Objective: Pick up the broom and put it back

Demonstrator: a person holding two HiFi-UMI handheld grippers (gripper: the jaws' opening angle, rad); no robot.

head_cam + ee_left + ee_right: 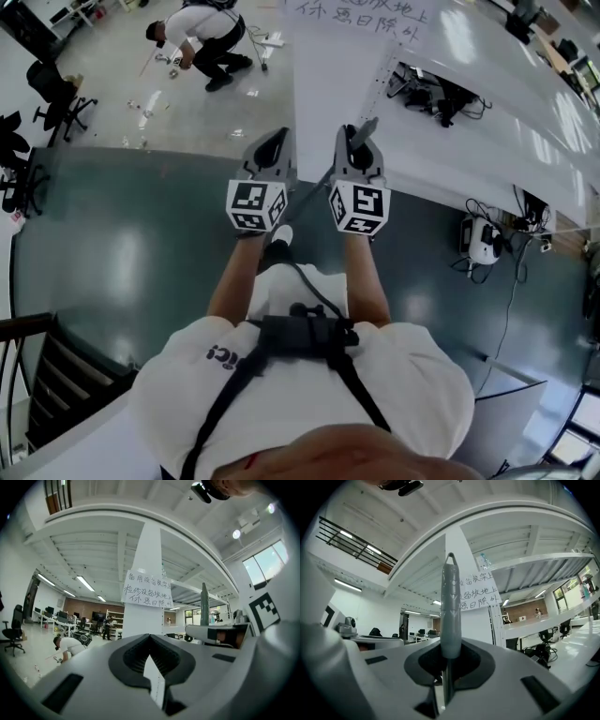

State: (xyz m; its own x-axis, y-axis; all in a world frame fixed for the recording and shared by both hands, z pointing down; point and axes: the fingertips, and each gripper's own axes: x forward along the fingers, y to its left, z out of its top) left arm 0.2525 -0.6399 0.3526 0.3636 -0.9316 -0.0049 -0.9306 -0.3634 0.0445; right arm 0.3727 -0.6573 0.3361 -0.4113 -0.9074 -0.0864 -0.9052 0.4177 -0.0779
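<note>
Open workshop hall, white pillar (147, 545) at centre frame. The right gripper (359, 141) is clamped on the grey broom handle (450, 616), so the broom looks picked up. The left gripper (270, 150) is closed and empty. Putting it back remains; where it belongs, I cannot tell.

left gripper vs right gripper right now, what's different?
Right gripper is clamped on the grey broom handle, which sticks out past its jaws; left gripper holds nothing. Left gripper's jaws are closed together; right gripper's are parted by the handle. Shared: both side by side, facing the white pillar.
</note>
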